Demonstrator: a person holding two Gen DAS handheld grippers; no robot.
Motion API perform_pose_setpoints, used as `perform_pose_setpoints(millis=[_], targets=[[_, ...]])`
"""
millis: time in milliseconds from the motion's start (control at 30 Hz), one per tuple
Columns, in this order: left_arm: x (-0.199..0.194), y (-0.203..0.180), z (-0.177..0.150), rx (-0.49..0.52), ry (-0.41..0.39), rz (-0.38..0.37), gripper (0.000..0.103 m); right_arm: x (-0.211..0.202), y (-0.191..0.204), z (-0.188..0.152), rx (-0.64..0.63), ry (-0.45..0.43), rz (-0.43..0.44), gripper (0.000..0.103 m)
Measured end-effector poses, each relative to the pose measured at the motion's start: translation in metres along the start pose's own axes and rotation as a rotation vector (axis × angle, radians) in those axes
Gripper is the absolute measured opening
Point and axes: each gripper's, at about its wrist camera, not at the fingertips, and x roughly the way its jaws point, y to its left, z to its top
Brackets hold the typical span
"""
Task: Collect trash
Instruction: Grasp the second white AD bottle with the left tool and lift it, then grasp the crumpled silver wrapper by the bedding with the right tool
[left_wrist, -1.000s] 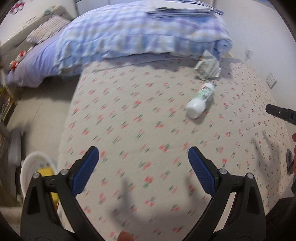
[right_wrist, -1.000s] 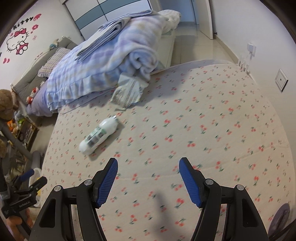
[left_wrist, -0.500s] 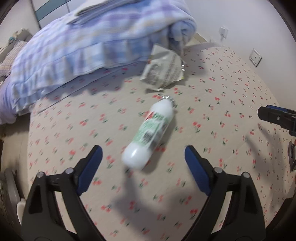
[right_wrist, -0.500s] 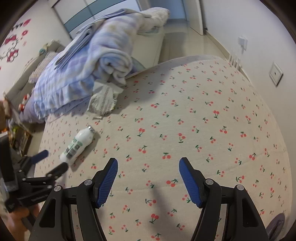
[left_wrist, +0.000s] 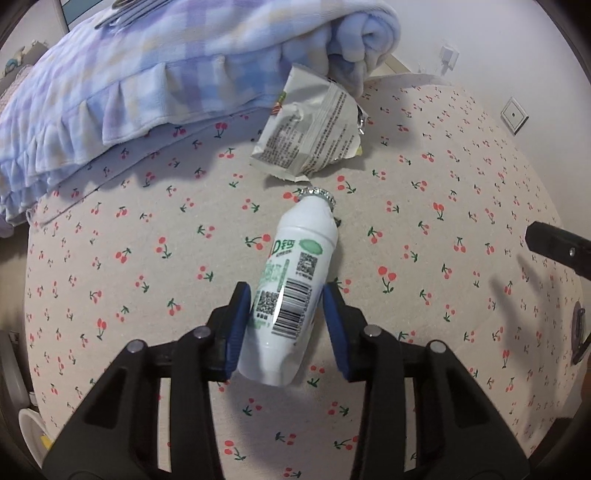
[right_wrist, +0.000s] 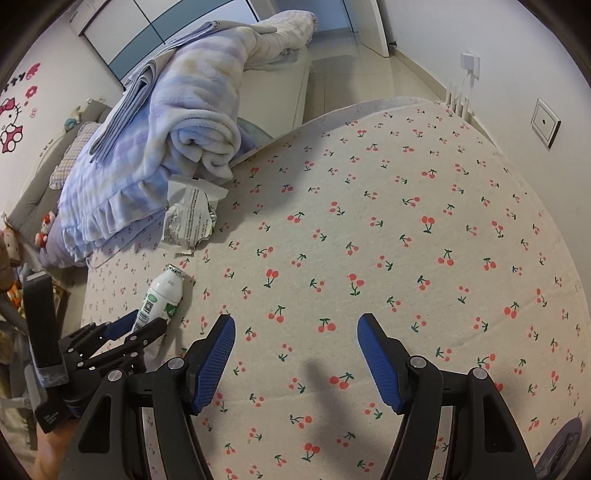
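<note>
smooth white plastic bottle with green label and foil-rimmed mouth (left_wrist: 295, 280): lying on matte cherry-print bedsheet (left_wrist: 443, 206). left gripper (left_wrist: 286, 301): ribbed blue pads just closing in, flanking the bottle's lower body, left pad touching. crinkled silver snack wrapper (left_wrist: 314, 129): beside fleecy blue checked blanket (left_wrist: 155, 66). right gripper (right_wrist: 295, 332): fingers wide, nothing between.

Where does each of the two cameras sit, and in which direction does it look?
Left wrist: sits on the left gripper, looking steeply down at the bed; its jaws, just closing, flank the white bottle, wrapper beyond.
Right wrist: sits on the right gripper, open over bare sheet; a bit of forearm shows at the lower left.
Shared: bottle, wrapper, blanket, and each sees the other gripper.
</note>
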Motion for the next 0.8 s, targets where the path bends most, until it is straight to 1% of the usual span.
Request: perform_pose_setpoints(millis=[100, 200, 267, 367, 467, 567, 633, 733, 800], targets=[[-0.004, 0.007, -0.006, -0.028, -0.008, -0.005, 0.041, 0.002, 0.002, 0.0, 0.003, 0.005, 0.002, 0.07], [-0.01, 0.019, -0.013, -0.085, -0.015, -0.023, 0.041, 0.003, 0.006, 0.001, 0.01, 0.005, 0.003, 0.07], [-0.019, 0.031, -0.02, -0.13, -0.033, -0.047, 0.041, 0.004, 0.01, 0.002, 0.013, 0.003, 0.008, 0.07], [-0.035, 0.047, -0.03, -0.162, -0.064, -0.047, 0.041, 0.008, 0.017, 0.004, 0.018, 0.003, 0.029, 0.07], [-0.052, 0.069, -0.042, -0.206, -0.094, -0.05, 0.04, 0.02, 0.026, 0.01, 0.032, 0.009, 0.077, 0.07], [-0.069, 0.093, -0.057, -0.253, -0.123, -0.054, 0.04, 0.041, 0.038, 0.02, 0.056, 0.026, 0.133, 0.07], [-0.073, 0.103, -0.063, -0.277, -0.131, -0.054, 0.04, 0.055, 0.048, 0.029, 0.05, 0.027, 0.171, 0.07], [-0.081, 0.125, -0.073, -0.342, -0.156, -0.058, 0.04, 0.07, 0.061, 0.042, 0.002, 0.001, 0.16, 0.07], [-0.082, 0.139, -0.077, -0.405, -0.166, -0.073, 0.04, 0.082, 0.064, 0.053, 0.004, -0.005, 0.174, 0.07]])
